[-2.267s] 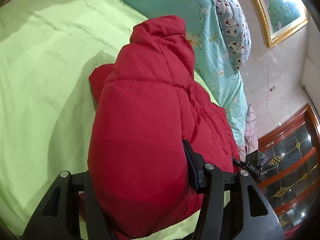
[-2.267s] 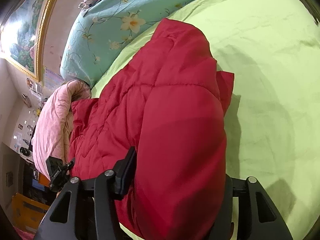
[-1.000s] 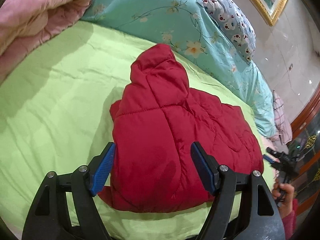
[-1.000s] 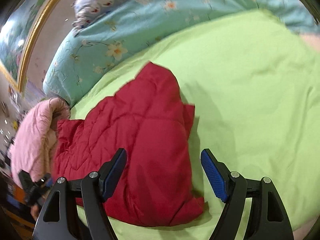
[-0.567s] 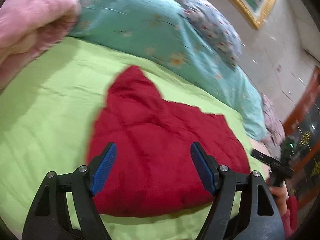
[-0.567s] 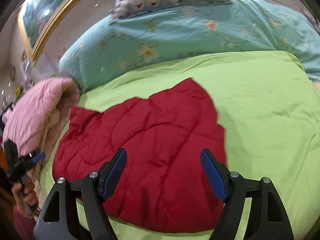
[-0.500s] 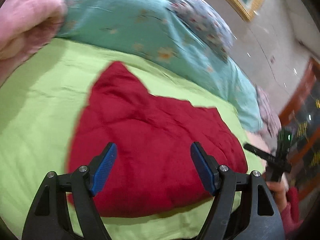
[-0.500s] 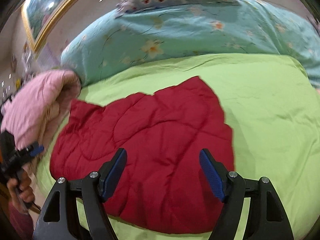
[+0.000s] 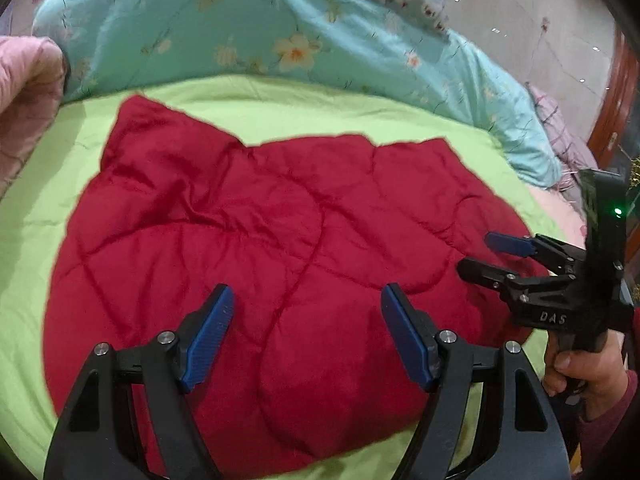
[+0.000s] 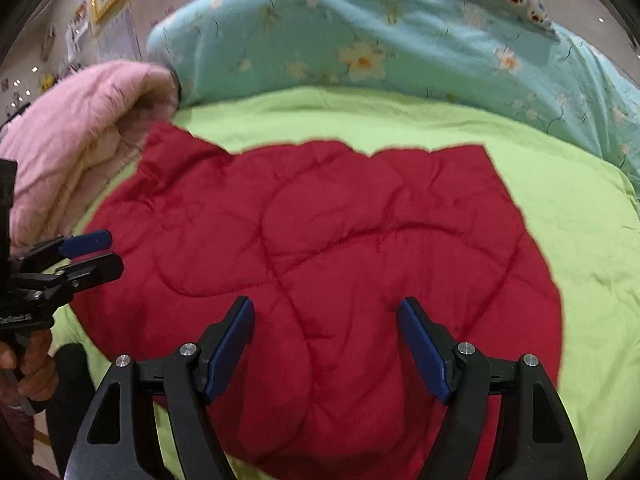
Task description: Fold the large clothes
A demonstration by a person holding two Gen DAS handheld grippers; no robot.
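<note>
Left wrist — red jacket (image 9: 280, 240) on green bedsheet (image 9: 32, 208), nothing contained

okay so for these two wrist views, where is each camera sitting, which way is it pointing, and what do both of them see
Left wrist: sits on the left gripper, angled down over the red jacket on the green sheet; the open right gripper and the hand holding it show at right.
Right wrist: sits on the right gripper, angled down at the jacket; the left gripper and its hand show at left.
Shared: jacket, sheet, teal duvet, pink quilt, both open grippers.
</note>
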